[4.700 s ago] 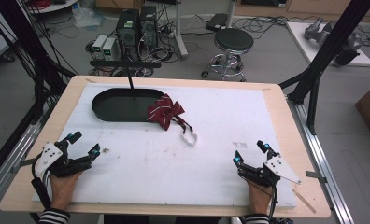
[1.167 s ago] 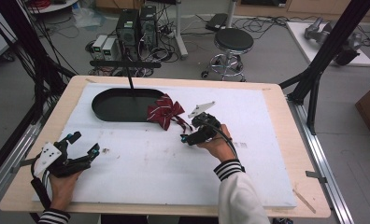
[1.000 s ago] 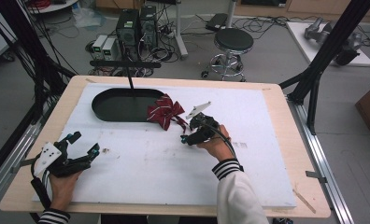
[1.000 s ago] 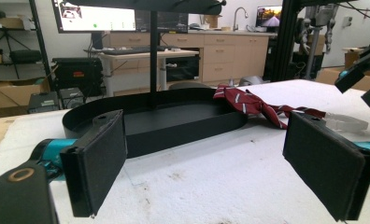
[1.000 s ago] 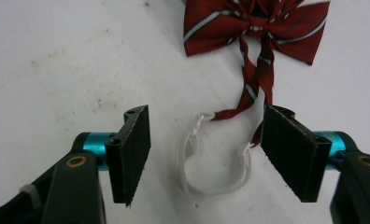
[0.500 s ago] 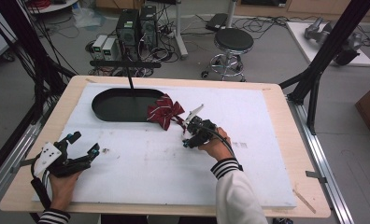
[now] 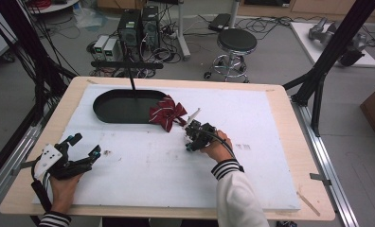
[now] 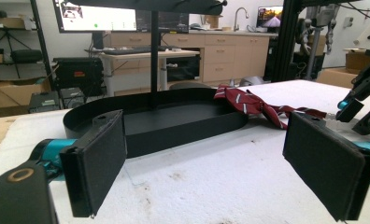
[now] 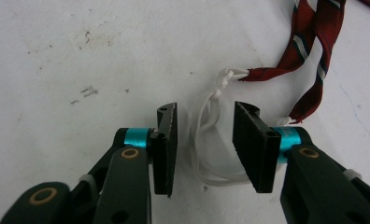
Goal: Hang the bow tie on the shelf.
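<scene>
The dark red striped fabric bow [image 7: 167,112] lies on the white foam mat [image 7: 143,165], against the black oval tray [image 7: 121,106]. Its white elastic loop [image 9: 206,140] sits between my right gripper [image 9: 205,140] jaws, which have been closing; probably not pinching yet. Next: finish closing, lift. My left gripper [image 8: 220,158] rests open.

Research lab, data-recording station. Wooden desk [image 7: 290,142] with white foam sheet [image 7: 252,118], framed by black aluminium struts [image 7: 334,47]. Grey floor behind desk: computer towers [image 7: 139,26], small white boxes [image 7: 106,47], loose cable tangles [image 7: 171,45], round black stool [image 7: 236,41] on castors. Left gripper view: far wall with light wood cabinets [image 8: 225,56], counter with sink tap [image 8: 239,11], wall monitors [image 8: 101,16], cardboard boxes [image 8: 8,95], black equipment case [image 8: 75,72]. Person seated at desk, striped cuffs [image 7: 226,168].
</scene>
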`<action>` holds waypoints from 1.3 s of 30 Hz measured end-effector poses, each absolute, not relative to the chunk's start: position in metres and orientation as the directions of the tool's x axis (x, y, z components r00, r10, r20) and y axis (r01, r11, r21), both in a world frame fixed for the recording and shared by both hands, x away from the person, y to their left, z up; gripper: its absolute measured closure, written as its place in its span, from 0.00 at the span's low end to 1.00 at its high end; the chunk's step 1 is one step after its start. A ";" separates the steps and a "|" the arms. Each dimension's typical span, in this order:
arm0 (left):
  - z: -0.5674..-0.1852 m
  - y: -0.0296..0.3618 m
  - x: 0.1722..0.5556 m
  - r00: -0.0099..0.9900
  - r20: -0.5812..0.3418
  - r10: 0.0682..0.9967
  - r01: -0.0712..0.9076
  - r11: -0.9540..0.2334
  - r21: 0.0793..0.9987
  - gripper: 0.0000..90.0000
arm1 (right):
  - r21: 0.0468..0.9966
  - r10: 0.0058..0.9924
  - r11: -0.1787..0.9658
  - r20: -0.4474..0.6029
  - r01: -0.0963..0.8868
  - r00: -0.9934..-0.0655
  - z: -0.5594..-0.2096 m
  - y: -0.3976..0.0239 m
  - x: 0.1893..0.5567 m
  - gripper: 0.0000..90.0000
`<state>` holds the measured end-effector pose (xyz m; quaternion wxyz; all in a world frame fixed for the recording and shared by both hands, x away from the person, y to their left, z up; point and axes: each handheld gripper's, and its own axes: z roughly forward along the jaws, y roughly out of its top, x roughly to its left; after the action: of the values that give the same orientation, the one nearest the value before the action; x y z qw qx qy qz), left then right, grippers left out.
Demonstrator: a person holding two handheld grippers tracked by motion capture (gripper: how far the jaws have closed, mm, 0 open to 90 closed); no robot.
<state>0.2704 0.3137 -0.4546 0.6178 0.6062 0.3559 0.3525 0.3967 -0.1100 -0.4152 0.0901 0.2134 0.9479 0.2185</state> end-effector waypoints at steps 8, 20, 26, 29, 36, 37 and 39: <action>-0.455 0.314 0.270 0.498 -0.012 0.867 -0.005 0.016 1.000 0.15 | 0.445 0.454 0.815 -0.092 0.371 -0.886 -0.416 -0.112 0.397 0.72; -0.455 0.314 0.270 0.498 -0.012 0.867 -0.005 0.016 1.000 0.15 | 0.436 0.443 0.818 -0.060 0.376 -0.894 -0.416 -0.112 0.397 0.91; -0.455 0.314 0.270 0.498 -0.012 0.867 -0.004 0.017 1.000 0.15 | 0.432 0.435 0.820 -0.046 0.375 -0.899 -0.417 -0.111 0.396 0.96; -0.455 0.314 0.270 0.498 -0.012 0.867 -0.005 0.016 1.000 0.15 | 0.431 0.433 0.822 -0.051 0.371 -0.900 -0.416 -0.111 0.396 0.97; -0.455 0.314 0.270 0.497 -0.013 0.868 -0.004 0.017 1.000 0.16 | 0.462 0.447 0.805 -0.061 0.372 -0.892 -0.412 -0.112 0.396 0.97; -0.455 0.314 0.270 0.498 -0.012 0.867 -0.004 0.016 1.000 0.16 | 0.471 0.451 0.798 -0.054 0.375 -0.891 -0.411 -0.112 0.395 0.97; -0.455 0.314 0.270 0.498 -0.012 0.867 -0.004 0.016 1.000 0.16 | 0.493 0.460 0.783 -0.050 0.379 -0.886 -0.409 -0.113 0.395 0.97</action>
<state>0.2705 0.3137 -0.4546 0.6176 0.6063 0.3558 0.3527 0.3948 -0.1128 -0.4090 0.0841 0.2231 0.9405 0.2420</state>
